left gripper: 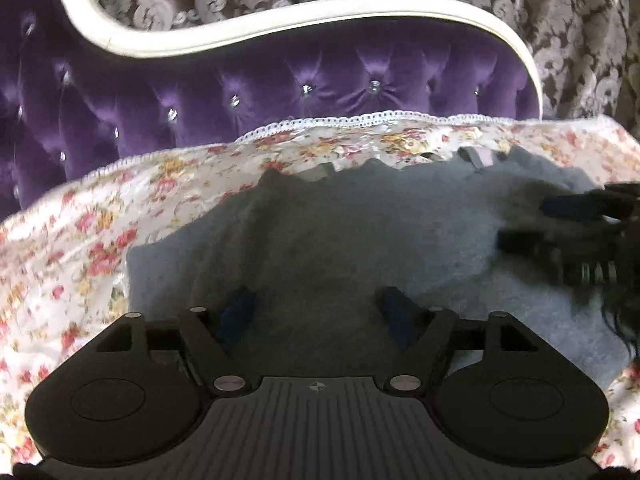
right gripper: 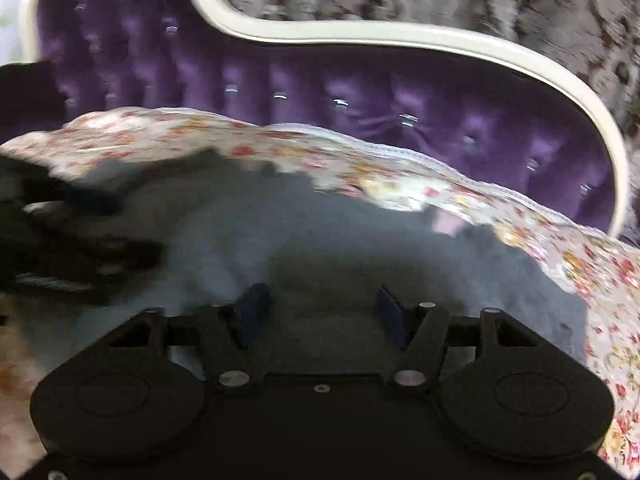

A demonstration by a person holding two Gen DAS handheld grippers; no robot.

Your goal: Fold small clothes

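A grey-blue garment (left gripper: 340, 232) lies spread on a floral bedspread (left gripper: 80, 240). My left gripper (left gripper: 316, 300) hovers over the garment's near part, open, with only cloth showing below the gap between its blue pads. From the right edge of the left wrist view, the right gripper (left gripper: 552, 222) reaches in over the garment. In the right wrist view the same garment (right gripper: 320, 232) fills the middle, and my right gripper (right gripper: 320, 296) stands open above it with nothing pinched. The left gripper (right gripper: 116, 224) appears blurred at the left there.
A purple tufted headboard (left gripper: 240, 92) with a cream curved frame (left gripper: 280, 20) rises just behind the bedspread's lace edge (left gripper: 360, 118). Patterned brown-and-grey curtains (left gripper: 520, 0) hang behind it. Bedspread (right gripper: 520, 208) shows around the garment on both sides.
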